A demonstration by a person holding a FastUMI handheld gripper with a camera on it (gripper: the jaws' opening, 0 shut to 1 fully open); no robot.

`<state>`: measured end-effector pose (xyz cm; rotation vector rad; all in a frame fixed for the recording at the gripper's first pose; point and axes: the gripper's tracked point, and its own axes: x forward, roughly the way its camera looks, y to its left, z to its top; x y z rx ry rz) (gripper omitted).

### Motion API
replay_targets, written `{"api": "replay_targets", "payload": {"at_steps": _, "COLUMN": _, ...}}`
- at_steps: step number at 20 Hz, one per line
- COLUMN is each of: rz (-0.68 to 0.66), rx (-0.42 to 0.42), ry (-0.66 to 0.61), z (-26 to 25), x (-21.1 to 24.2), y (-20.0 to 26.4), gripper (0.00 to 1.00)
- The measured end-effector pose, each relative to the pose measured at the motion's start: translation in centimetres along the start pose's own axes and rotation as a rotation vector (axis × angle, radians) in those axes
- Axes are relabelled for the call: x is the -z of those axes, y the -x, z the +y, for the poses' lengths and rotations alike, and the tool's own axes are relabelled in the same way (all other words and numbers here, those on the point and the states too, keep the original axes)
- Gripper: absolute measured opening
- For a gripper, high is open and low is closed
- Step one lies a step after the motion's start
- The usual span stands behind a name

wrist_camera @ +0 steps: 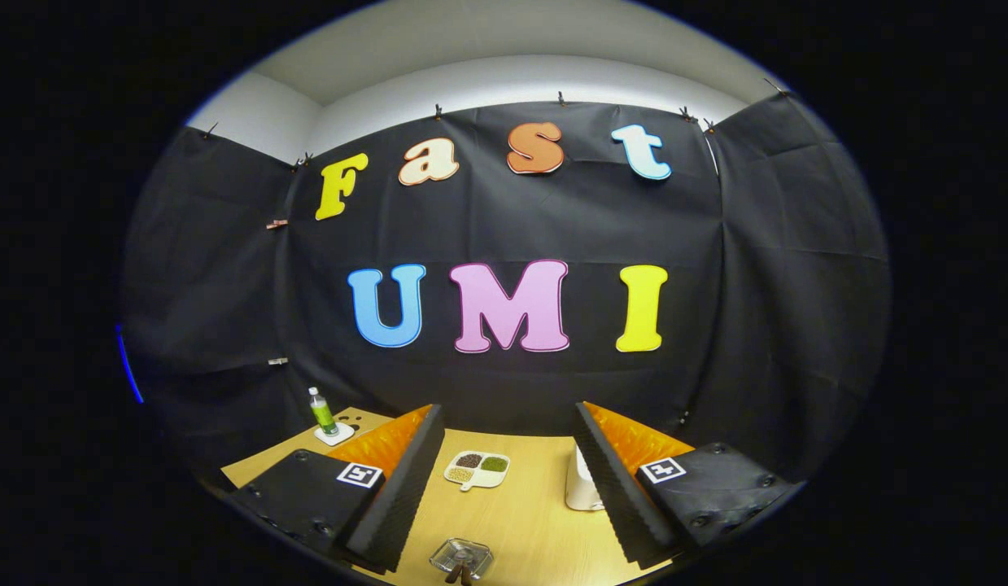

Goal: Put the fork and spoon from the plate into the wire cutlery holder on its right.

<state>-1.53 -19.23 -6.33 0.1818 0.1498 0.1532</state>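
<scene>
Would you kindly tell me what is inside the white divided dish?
The dish beyond the open claw holds dark, green and tan fillings, one per compartment; its floor beneath is covered.

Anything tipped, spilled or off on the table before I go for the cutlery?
Nothing stands out. The green bottle stands upright on its coaster, the divided dish lies flat beyond the open gripper, and the small clear holder sits between the fingers. The wooden table shows no spills.
</scene>
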Motion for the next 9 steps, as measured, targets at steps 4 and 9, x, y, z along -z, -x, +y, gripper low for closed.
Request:
{"api": "replay_targets", "payload": {"at_steps": 4, "rz": 0.002, "rx": -0.036, "ry": 0.007, "z": -0.48, "x": 0.28, "y": 0.15, "gripper": 0.99}}
{"api": "replay_targets", "payload": {"at_steps": 9, "rz": -0.003, "rx": -0.057, "ry": -0.002, "z": -0.82, "x": 0.39, "y": 0.07, "gripper": 0.99}}
